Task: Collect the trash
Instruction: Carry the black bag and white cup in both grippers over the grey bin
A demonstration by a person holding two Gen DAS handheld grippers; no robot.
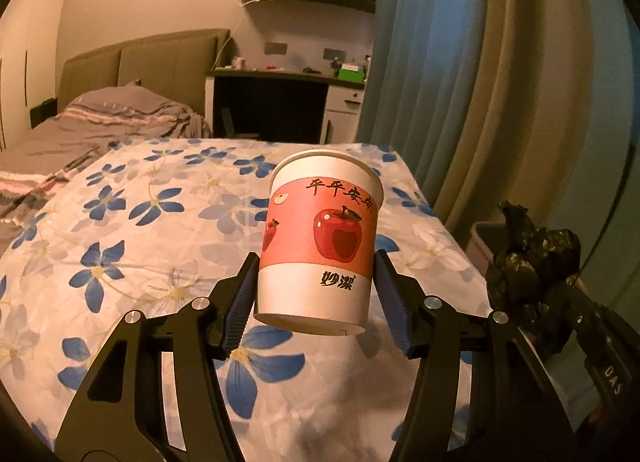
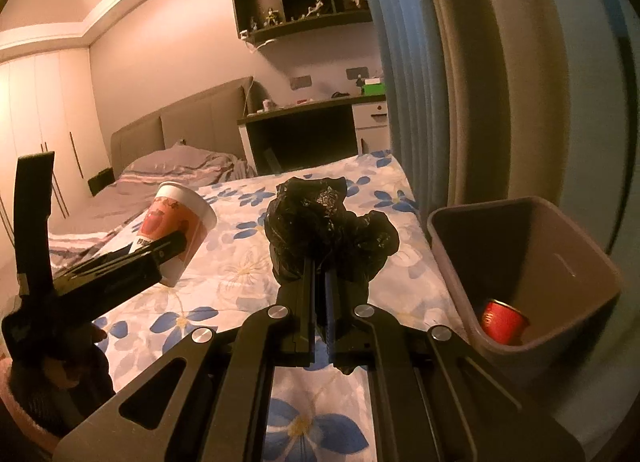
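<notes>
Bedspread below, left gripper lifts cup.

Left wrist view: close above floral bedsheet, facing headboard. Right wrist view: beside it, nearer trash bin, same heading. Shared: bedsheet, headboard, desk, paper cup.

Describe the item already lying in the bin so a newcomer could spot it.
Right of the flower-print bed, against the curtain, stands a grey bin. At its bottom lies a small red can, the only thing visible inside, unlike the cup and black bag held above the bed.
</notes>
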